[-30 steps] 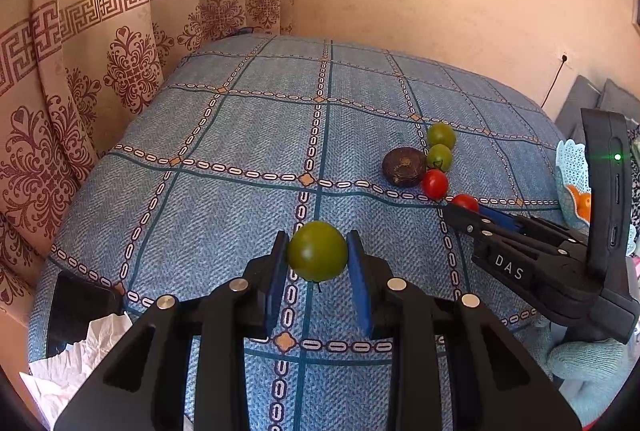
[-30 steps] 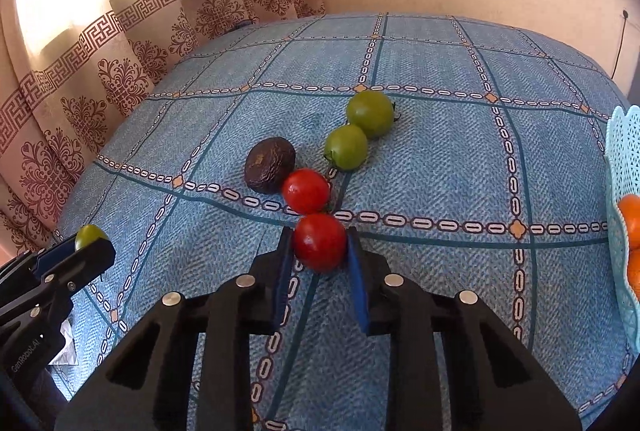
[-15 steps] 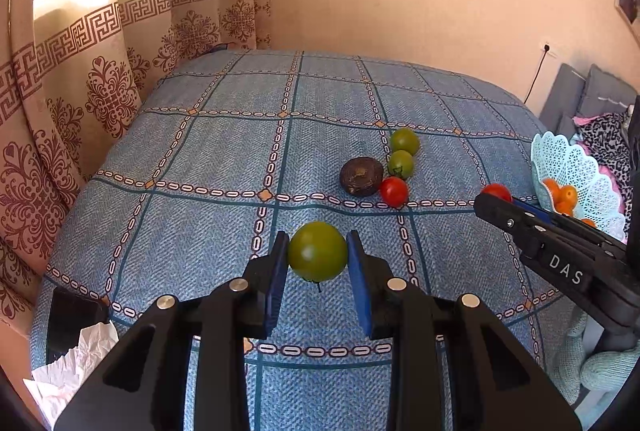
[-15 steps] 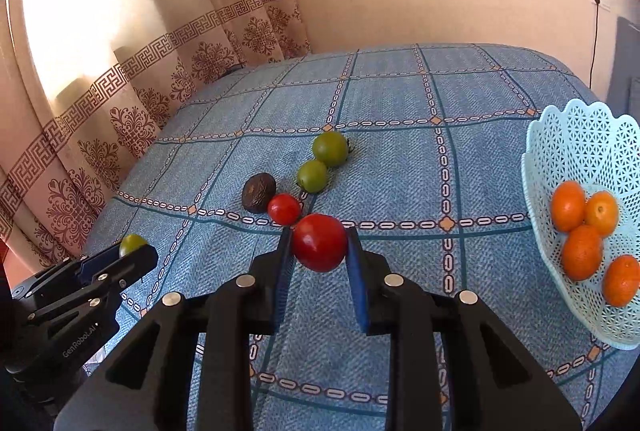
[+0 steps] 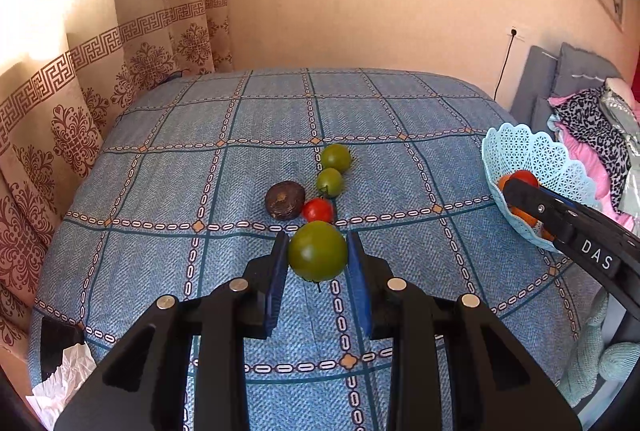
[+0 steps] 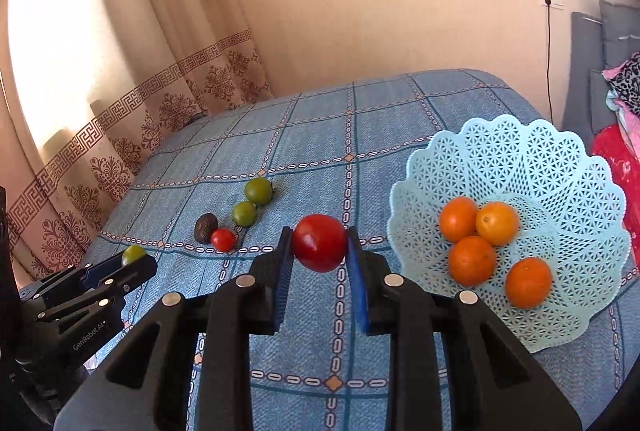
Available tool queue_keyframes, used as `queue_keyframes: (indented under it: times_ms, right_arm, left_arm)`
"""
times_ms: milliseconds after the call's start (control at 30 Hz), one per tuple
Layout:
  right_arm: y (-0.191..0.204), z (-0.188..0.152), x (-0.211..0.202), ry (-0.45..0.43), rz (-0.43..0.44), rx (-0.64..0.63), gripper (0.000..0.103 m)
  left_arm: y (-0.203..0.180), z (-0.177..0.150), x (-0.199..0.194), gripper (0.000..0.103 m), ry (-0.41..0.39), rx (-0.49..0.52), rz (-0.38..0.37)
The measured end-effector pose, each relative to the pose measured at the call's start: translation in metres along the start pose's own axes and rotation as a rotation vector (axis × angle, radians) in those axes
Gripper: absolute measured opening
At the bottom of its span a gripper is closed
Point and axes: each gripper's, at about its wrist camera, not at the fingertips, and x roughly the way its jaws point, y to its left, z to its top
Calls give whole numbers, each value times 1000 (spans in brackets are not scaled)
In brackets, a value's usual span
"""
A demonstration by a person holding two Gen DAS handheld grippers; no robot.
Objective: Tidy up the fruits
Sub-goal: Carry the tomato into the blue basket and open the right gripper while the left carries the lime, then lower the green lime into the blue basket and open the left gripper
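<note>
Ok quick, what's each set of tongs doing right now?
Left tongs: shut on the green tomato.
Right tongs: shut on the red tomato.

The basket (image 6: 560, 167) sits on the bedspread (image 6: 400, 111) at the right, four oranges (image 6: 472, 260) in it; left of it two tomatoes (image 6: 258, 190) lie in a line with a smaller tomato (image 6: 223, 239) nearer, an avocado (image 6: 205, 227) just beside that one; curtains (image 6: 120, 135) hang behind at the left; pillows (image 5: 560, 79) lie beyond the basket.
</note>
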Motion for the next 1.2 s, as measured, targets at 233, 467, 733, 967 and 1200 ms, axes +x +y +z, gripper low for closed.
queue_keyframes:
  times_ms: [233,467,733,967,1200]
  right_arm:
    - [-42,5,-19,-43,-73,53,27]
    - [-83,5,-32,-65,-138,106,27]
    - [-121,4,-31,-60,-187,155,27]
    - [-142,3,-32,-76,-212,206,53]
    - [-149,7,-44,-128,-220,229,67]
  left_arm:
    - [-32,7,2,30,0,43,-42]
    - [-62,15,4,30,-6,84,-65]
    - [-96,21,7,30,-10,135,-96]
    - [-119,25,13,30,-2,164,-113]
    - [-141,30,19,30,1,190,-136]
